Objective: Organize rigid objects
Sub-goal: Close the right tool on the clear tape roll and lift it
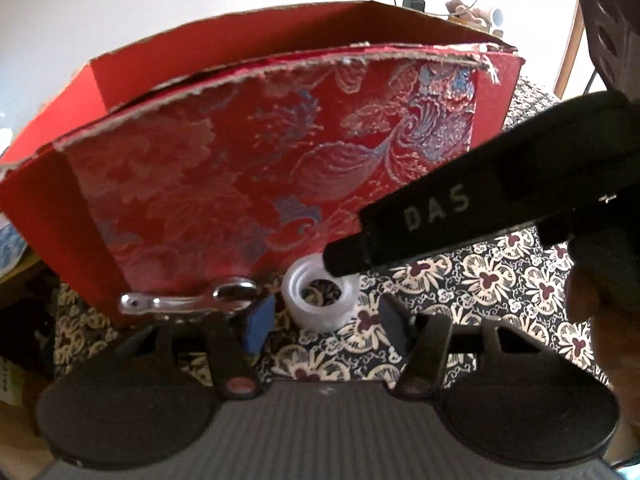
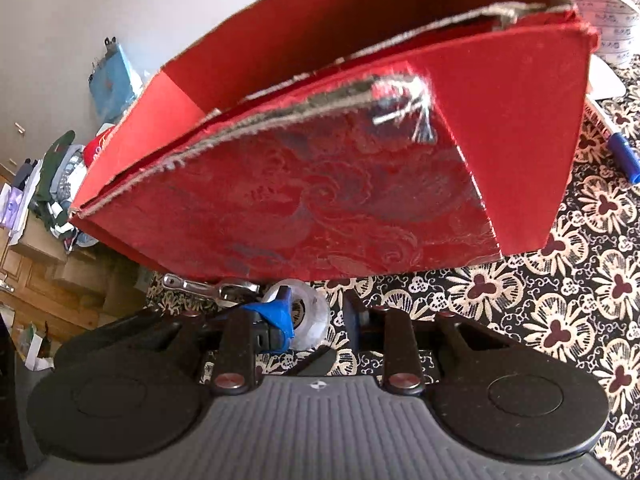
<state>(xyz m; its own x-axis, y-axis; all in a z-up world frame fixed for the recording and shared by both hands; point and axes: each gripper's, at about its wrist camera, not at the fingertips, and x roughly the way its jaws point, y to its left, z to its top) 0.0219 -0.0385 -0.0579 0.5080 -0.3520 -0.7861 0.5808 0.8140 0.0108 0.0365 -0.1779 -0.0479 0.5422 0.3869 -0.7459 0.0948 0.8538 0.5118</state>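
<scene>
A clear tape roll (image 1: 318, 298) lies on the floral tablecloth in front of a red brocade box (image 1: 248, 168). My left gripper (image 1: 326, 322) is open, its blue-padded fingers (image 1: 260, 322) on either side of the roll. A silver metal tool (image 1: 192, 300) lies against the box's base, to the left of the roll. The right gripper's black finger marked "DAS" (image 1: 460, 216) comes in from the right, its tip over the roll. In the right wrist view my right gripper (image 2: 316, 312) stands open around the tape roll (image 2: 310, 312), and the red box (image 2: 340, 160) fills the view.
The floral tablecloth (image 2: 560, 280) extends to the right. A blue marker (image 2: 624, 156) and a white object (image 2: 608, 76) lie at the right beside the box. Clutter and wooden furniture (image 2: 48, 240) stand at the left. A charger and cable (image 1: 414, 0) sit behind the box.
</scene>
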